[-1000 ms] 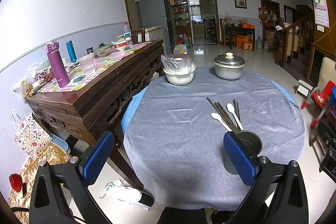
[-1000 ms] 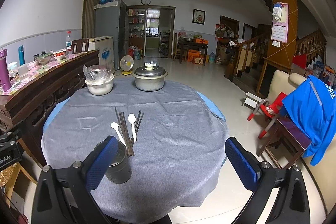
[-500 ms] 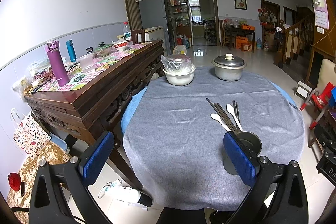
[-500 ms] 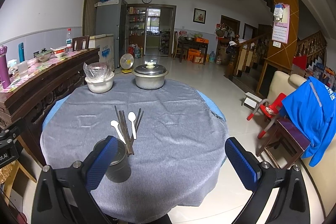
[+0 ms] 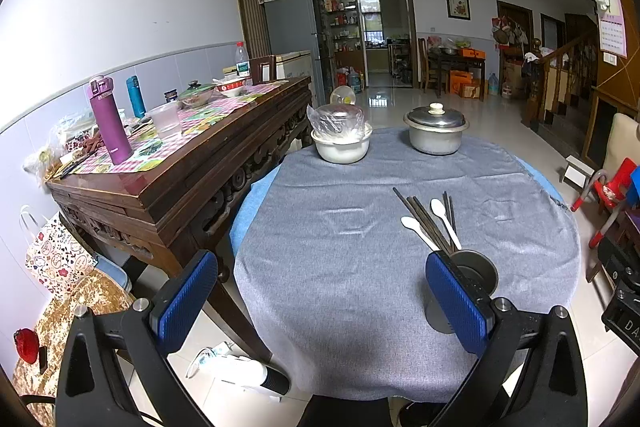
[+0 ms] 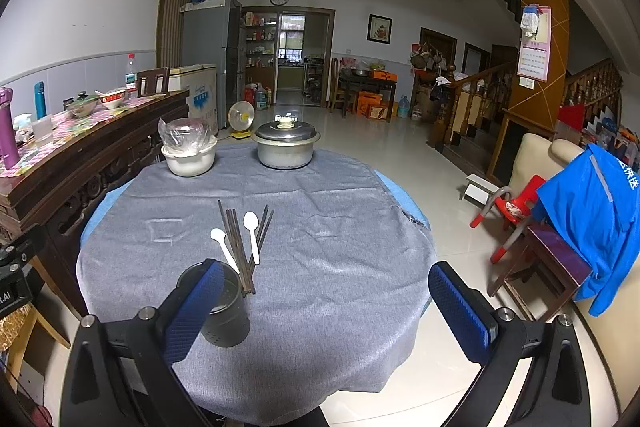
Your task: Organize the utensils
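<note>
Several dark chopsticks (image 5: pixel 428 223) (image 6: pixel 238 239) and two white spoons (image 5: pixel 444 221) (image 6: pixel 252 235) lie on the grey tablecloth (image 5: pixel 340 235) (image 6: pixel 320 227). Just in front of them stands a dark perforated metal utensil holder (image 5: pixel 472 279) (image 6: pixel 226 311), with nothing visible inside it. My left gripper (image 5: pixel 320 299) hangs open over the table's near edge, its right finger partly covering the holder. My right gripper (image 6: pixel 324 303) is open too, its left finger in front of the holder. Neither holds anything.
A white bowl covered in plastic (image 5: pixel 342 143) (image 6: pixel 188 155) and a lidded metal pot (image 5: pixel 436 131) (image 6: pixel 286 145) stand at the table's far side. A cluttered wooden sideboard (image 5: pixel 160 163) runs along the left. A red chair (image 6: pixel 508 211) and a blue jacket (image 6: pixel 592 211) are on the right.
Both views have shifted very slightly; the grippers stay open and the utensils have not moved.
</note>
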Motion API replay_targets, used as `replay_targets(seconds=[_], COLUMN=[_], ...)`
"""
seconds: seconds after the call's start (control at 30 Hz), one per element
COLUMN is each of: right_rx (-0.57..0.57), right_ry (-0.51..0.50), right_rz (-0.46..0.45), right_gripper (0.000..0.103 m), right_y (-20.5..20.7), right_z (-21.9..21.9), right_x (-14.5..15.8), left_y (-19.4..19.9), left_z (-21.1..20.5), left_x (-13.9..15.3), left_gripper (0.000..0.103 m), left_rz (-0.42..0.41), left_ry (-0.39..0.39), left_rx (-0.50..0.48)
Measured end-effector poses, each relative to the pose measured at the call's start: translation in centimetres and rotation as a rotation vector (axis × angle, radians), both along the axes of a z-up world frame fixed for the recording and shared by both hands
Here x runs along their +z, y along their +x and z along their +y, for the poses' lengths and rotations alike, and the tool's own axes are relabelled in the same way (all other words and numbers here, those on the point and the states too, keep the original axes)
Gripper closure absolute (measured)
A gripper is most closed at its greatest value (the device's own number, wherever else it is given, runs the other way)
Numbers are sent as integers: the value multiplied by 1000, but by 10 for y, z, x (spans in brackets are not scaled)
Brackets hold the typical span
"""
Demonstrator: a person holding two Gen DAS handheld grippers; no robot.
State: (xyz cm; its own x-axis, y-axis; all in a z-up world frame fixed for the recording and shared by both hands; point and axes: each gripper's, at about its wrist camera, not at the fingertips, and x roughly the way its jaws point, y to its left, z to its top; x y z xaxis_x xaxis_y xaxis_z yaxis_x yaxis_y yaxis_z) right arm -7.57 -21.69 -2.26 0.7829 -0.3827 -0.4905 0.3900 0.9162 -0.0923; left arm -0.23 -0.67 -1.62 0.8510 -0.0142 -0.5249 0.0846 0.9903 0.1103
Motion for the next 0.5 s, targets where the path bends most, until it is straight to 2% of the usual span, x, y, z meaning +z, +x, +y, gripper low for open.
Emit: replay_targets(seconds=[0.5], right_rx=[-1], right_ry=[2], right_rz=[1], right_gripper=[0], right_y=[0], right_z=[-1], right_x=[-1], left_y=[0], left_z=[0], left_x=[0], left_gripper=[0], left_rz=[1], left_ry=[0], left_rx=[-1])
